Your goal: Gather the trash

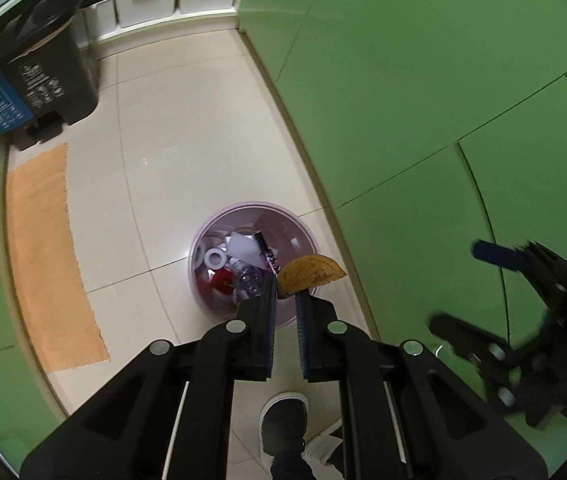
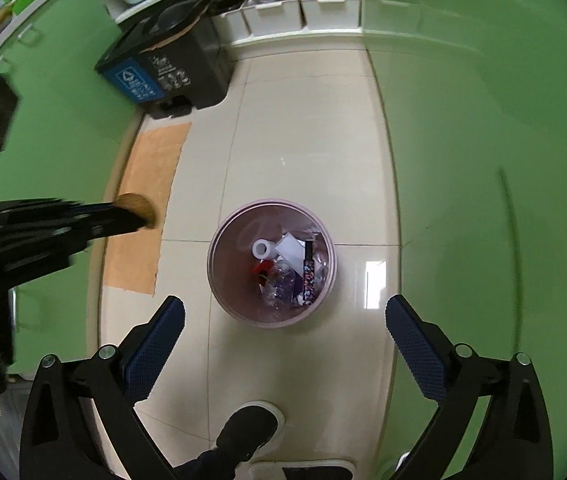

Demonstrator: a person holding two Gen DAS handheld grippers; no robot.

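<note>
1. The left gripper (image 1: 285,294) held a brown, dried-looking peel (image 1: 310,274) between its narrowed jaws, the peel jutting out past the tips to the right.
2. In the left wrist view the peel hung above the near right rim of the pink waste bin (image 1: 203,236), which stood on the pale tiled floor (image 1: 187,132).
3. The bin already contained a white tape roll (image 1: 215,258), a clear crumpled plastic bottle (image 1: 249,278), a red scrap (image 1: 223,280), white paper (image 1: 243,246) and a dark patterned wrapper (image 1: 269,258).
4. The right gripper (image 2: 285,336) had its jaws spread wide with nothing between them, and the bin lay between and beyond its blue pads (image 2: 155,350) in the right wrist view.
5. Green cabinet fronts (image 1: 423,100) ran close along the bin's right side, and more green panels closed in the floor on the left.
6. An orange mat (image 1: 47,256) lay on the floor to the left of the bin, well apart from it.
7. Farther back stood a dark pedal bin (image 1: 49,80) with a blue recycling label, and behind it white storage boxes (image 1: 147,4) on a low shelf.
8. A dark shoe with a white sole (image 1: 283,420) showed on the floor below the left gripper, near the bin.
9. From the right wrist, the left gripper appeared blurred at the left edge, with the peel showing at its tip over the mat.
</note>
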